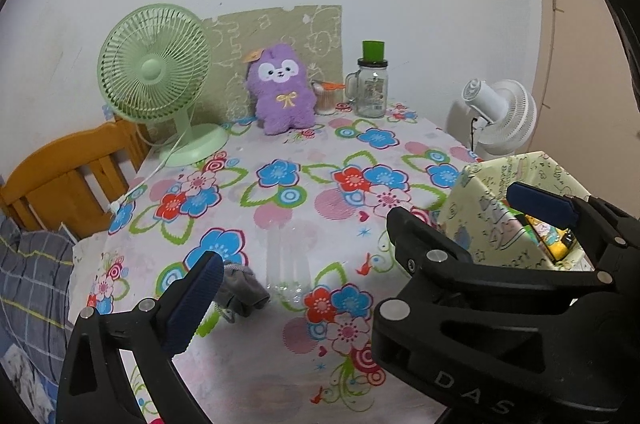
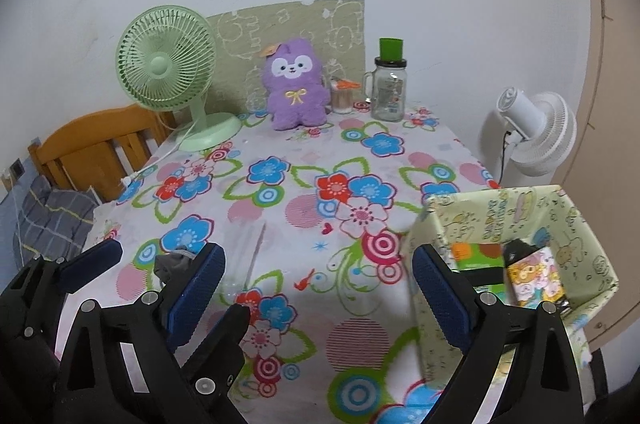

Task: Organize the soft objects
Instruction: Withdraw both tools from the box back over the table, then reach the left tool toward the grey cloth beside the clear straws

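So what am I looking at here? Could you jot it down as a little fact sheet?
Setting: table under a flowered cloth
Left gripper: open, holding nothing
Right gripper: open, holding nothing
Soft item near the grippers: crumpled grey cloth on the table's near left part
Soft toy: purple plush, upright at the far edge against the wall
Container: fabric storage box on the right, with printed packets inside
Other things: green fan, glass jar with green lid, white fan
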A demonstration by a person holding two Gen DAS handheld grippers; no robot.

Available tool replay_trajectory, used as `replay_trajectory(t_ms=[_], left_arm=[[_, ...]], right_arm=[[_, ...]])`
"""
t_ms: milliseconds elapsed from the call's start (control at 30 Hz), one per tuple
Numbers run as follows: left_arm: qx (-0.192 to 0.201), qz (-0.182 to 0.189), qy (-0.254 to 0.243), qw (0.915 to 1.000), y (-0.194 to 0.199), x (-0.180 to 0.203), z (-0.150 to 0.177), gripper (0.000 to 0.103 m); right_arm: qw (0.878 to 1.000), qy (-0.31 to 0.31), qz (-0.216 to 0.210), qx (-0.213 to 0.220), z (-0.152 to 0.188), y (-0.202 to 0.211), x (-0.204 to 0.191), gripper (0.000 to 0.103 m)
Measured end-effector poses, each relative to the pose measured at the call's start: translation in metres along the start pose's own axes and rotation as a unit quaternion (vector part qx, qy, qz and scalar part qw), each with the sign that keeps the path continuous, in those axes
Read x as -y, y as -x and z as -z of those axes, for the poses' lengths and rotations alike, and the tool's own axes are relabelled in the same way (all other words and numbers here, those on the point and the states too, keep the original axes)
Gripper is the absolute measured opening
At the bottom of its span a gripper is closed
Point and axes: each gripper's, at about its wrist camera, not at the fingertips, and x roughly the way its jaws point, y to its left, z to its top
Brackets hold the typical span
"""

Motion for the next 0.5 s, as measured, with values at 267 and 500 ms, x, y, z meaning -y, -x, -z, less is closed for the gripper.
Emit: replay_trajectory(t_ms=[267, 500], left_arm=[[-0.016, -0.009, 0.012, 0.9998, -0.014, -0.015, 0.007, 0.102], [-0.035, -0.015, 0.018, 0.9991, -0.030, -0.025, 0.011, 0.102]], right_arm=[[1.000, 0.009, -0.005, -0.015, 0.003, -0.020, -0.012, 0.096], [0.999, 0.016, -0.007, -0.029, 0.006, -0.039, -0.020, 0.096]])
